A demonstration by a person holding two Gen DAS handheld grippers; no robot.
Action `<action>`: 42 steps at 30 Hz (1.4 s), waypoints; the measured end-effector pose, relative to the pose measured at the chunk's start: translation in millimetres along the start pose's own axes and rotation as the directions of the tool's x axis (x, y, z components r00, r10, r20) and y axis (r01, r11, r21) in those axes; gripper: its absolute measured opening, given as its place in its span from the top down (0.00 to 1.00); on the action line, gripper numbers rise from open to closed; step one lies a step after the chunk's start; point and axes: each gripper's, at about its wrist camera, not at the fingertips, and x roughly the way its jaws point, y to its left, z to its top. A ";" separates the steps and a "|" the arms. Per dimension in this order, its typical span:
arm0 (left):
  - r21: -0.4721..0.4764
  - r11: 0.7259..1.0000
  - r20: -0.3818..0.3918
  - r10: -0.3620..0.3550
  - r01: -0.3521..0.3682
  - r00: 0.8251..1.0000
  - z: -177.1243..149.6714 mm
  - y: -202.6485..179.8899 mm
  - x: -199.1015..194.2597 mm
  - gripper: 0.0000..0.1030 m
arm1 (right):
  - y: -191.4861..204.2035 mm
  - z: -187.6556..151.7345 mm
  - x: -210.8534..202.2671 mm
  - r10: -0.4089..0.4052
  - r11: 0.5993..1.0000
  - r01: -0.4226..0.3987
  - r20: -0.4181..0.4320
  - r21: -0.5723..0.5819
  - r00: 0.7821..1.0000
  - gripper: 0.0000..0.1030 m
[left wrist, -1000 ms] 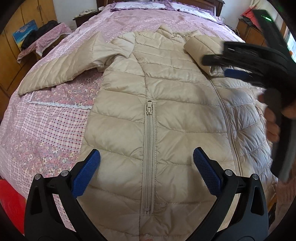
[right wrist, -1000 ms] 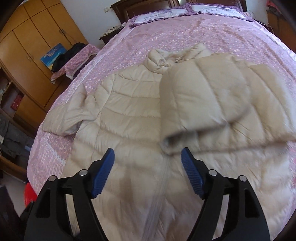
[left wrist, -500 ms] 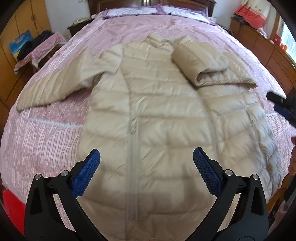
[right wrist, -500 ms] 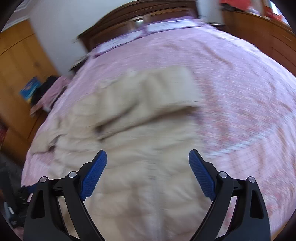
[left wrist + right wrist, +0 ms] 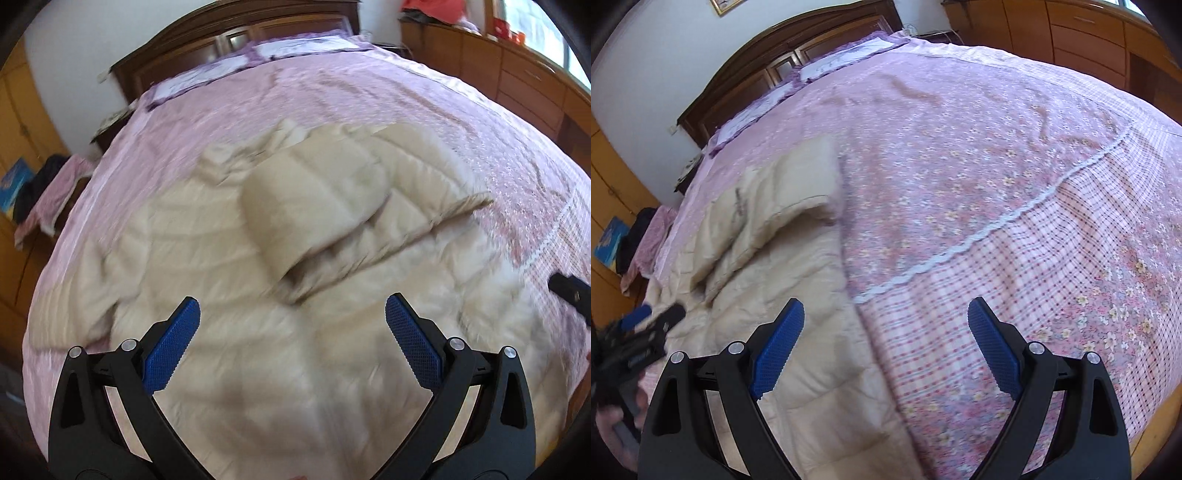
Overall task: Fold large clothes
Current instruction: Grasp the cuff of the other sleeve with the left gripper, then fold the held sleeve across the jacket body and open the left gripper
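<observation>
The left gripper (image 5: 291,339) hangs above the lower half of a beige puffer jacket (image 5: 229,280), its blue-padded fingers (image 5: 171,345) spread wide with nothing between them. The right gripper (image 5: 886,345) is spread just as wide and holds nothing; one finger sits over the jacket's edge and the other over bare bedspread (image 5: 1015,206).

The jacket lies flat on the bed, collar toward the headboard (image 5: 229,48). One sleeve (image 5: 332,199) is folded across the chest, its cuff opening facing the left gripper. In the right wrist view the jacket (image 5: 783,280) fills the left part of the frame, its side edge running just beside a white lace trim (image 5: 990,229) sewn across the pink flowered and checked bedspread. The left gripper (image 5: 642,332) shows at the far left of that view, blurred, over the jacket. In the left wrist view a dark tip of the right gripper (image 5: 570,290) shows at the right edge.

Pillows (image 5: 834,62) lie against the dark wooden headboard. Wooden cabinets (image 5: 517,77) line the wall beside the bed, and a low stand draped in cloth (image 5: 48,192) sits on the opposite side.
</observation>
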 end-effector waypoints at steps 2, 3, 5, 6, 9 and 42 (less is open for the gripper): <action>0.022 1.000 0.006 -0.005 0.005 1.000 11.7 -12.3 11.8 0.03 | -2.8 -1.4 2.2 0.004 1.000 -0.004 -0.001 -0.001 1.000 0.15; 0.033 0.999 0.010 -0.001 0.001 1.000 18.2 -19.4 17.8 0.03 | -3.1 -2.6 2.7 0.008 1.000 -0.008 -0.004 0.000 1.000 0.15; 0.046 0.999 0.024 0.012 -0.013 1.000 28.6 -28.7 27.1 0.04 | -3.4 -4.5 4.7 0.018 1.000 -0.018 -0.007 0.000 1.000 0.15; 0.056 0.998 0.034 0.033 -0.034 0.999 35.6 -34.2 32.2 0.06 | -3.3 -6.5 5.7 0.021 1.000 -0.021 -0.009 -0.002 1.000 0.15; 0.083 0.995 0.030 0.055 -0.057 0.998 47.1 -46.4 43.3 0.18 | -4.1 -11.6 8.8 0.029 1.000 -0.029 -0.011 0.000 1.000 0.15; -0.279 0.958 -0.030 0.057 -0.063 0.998 20.8 143.6 64.8 0.93 | 73.8 60.1 35.4 0.119 0.981 -0.122 -0.031 -0.150 0.992 0.15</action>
